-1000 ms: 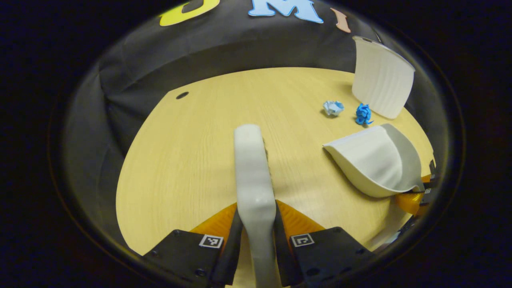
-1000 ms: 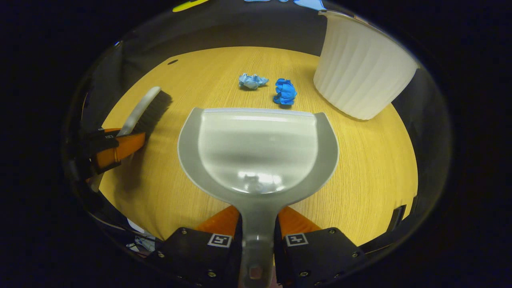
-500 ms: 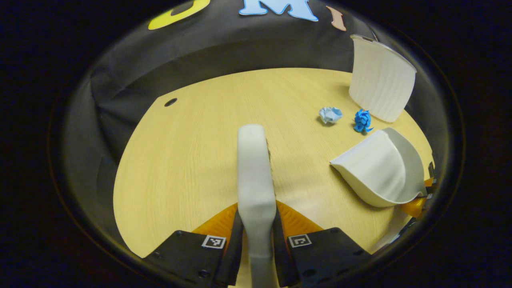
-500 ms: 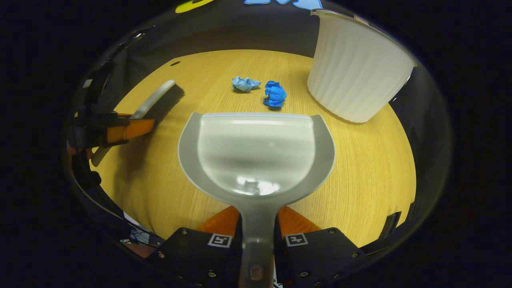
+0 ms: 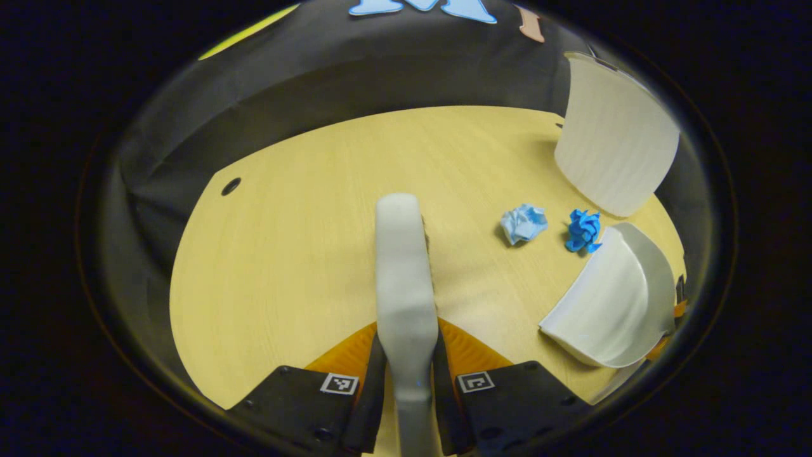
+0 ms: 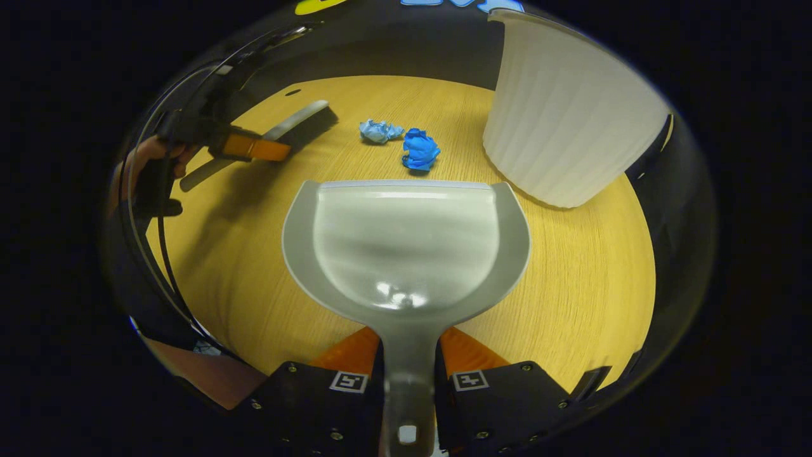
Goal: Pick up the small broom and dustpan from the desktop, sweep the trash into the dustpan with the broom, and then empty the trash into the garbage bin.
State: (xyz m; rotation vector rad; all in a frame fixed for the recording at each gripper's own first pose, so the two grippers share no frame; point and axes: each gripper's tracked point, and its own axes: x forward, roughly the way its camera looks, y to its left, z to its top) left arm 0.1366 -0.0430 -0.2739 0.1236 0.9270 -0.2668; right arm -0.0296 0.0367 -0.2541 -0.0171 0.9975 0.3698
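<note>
No readable text — only coded marker squares.

Your wooden desk (image 5: 304,254) carries a pale blue paper wad (image 5: 523,223), a darker blue wad (image 5: 583,230) just beside it, and the white ribbed bin (image 5: 612,152) nearby.

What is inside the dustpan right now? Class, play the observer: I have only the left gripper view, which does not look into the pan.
Observer: Nothing. In the right gripper view the dustpan has a bare hollow; the dark blue wad and the light blue wad lie on the table beyond its lip.
Operator: Is the pan firmly held?
Observer: The right gripper has both fingers pressed on its handle.
Operator: And my brush's bristles?
Observer: The broom has dark bristles pointing down at the table, left of the light blue wad.
</note>
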